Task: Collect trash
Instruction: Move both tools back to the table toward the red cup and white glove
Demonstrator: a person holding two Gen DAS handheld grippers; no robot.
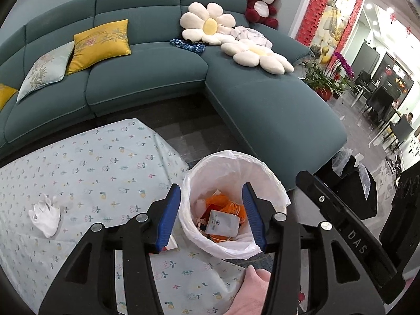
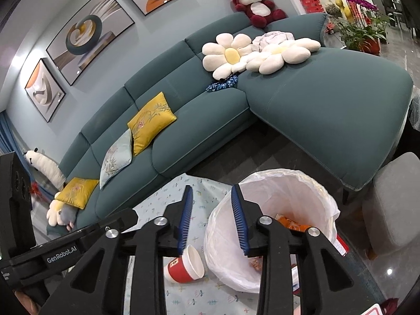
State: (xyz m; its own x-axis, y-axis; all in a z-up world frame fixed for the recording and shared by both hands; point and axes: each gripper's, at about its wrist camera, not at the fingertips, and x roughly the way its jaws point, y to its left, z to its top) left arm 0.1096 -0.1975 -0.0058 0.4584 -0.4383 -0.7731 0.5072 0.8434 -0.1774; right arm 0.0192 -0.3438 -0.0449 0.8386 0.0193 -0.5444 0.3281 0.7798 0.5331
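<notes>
A bin with a white liner (image 1: pixel 236 162) stands at the edge of the low table covered with a flowered cloth (image 1: pixel 92 170). Inside lie a white sachet (image 1: pixel 221 224) and orange wrappers (image 1: pixel 225 204). My left gripper (image 1: pixel 211 187) hangs open above the bin's mouth, nothing between its blue pads. My right gripper (image 2: pixel 211 187) is open too and empty, beside the bin's (image 2: pixel 288 176) left rim. A red paper cup (image 2: pixel 185 265) lies on its side on the cloth under its left finger. A crumpled white tissue (image 1: pixel 44 216) rests on the cloth at the left.
A teal corner sofa (image 1: pixel 157 73) runs behind the table, with yellow cushions (image 1: pixel 101 43), flower pillows (image 1: pixel 210 23) and a red plush bear (image 1: pixel 261 1). A grey stool (image 2: pixel 393 202) stands right of the bin. Potted plants (image 1: pixel 323 78) stand past the sofa's end.
</notes>
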